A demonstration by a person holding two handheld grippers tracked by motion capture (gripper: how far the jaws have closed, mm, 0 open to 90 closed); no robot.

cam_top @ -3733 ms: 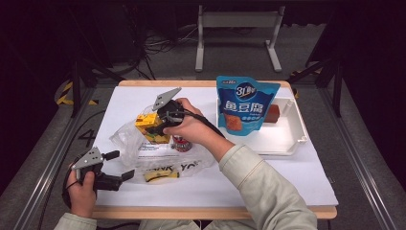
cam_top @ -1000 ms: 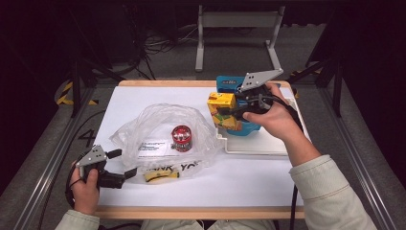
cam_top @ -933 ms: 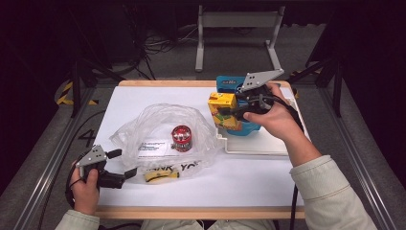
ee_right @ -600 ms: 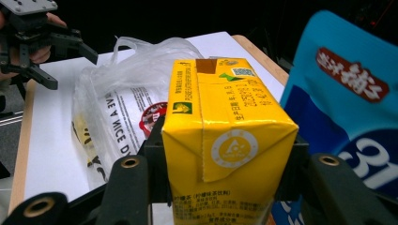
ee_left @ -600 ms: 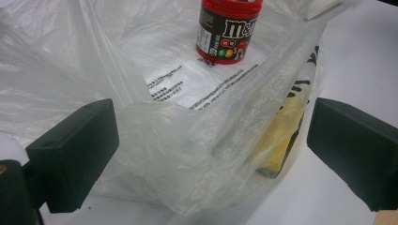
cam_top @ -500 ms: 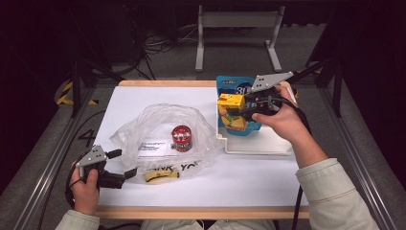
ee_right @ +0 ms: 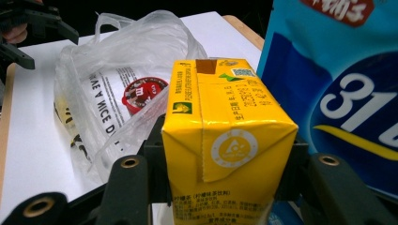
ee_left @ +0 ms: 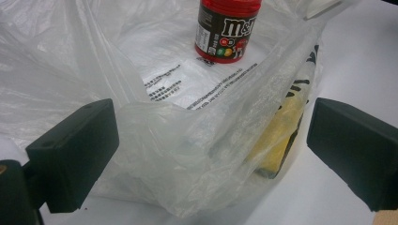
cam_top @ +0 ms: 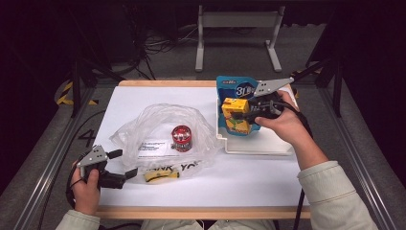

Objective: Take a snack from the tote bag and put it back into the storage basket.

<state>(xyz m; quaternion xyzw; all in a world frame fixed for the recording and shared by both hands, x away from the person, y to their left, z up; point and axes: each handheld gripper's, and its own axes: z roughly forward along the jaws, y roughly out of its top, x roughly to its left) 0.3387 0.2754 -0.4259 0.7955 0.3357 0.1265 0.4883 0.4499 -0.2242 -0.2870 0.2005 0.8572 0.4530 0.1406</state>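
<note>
High view puts the left gripper [cam_top: 122, 167] near the bench's front left corner, jaws spread wide and gripping nothing, with the edge of the crumpled clear plastic bag [cam_top: 158, 129] lying loose between them. Inside that bag a small red candy tub [cam_top: 181, 138] stands upright on a printed slip, and a yellow strip [cam_top: 161, 176] lies by the bag's front edge. Farther back and toward the right edge, the right gripper [cam_top: 242, 114] is clamped on a yellow rectangular drink carton [cam_top: 236, 115], pads pressing its two sides, just over the near left corner of the shallow white tray [cam_top: 258, 146] and directly in front of the tall blue snack pouch [cam_top: 233, 88].

Setting the carton down well probably means keeping it upright, lowering it onto bare tray floor just clear of the pouch so the pouch is not toppled, and loosening the jaws only once its base sits flat.
</note>
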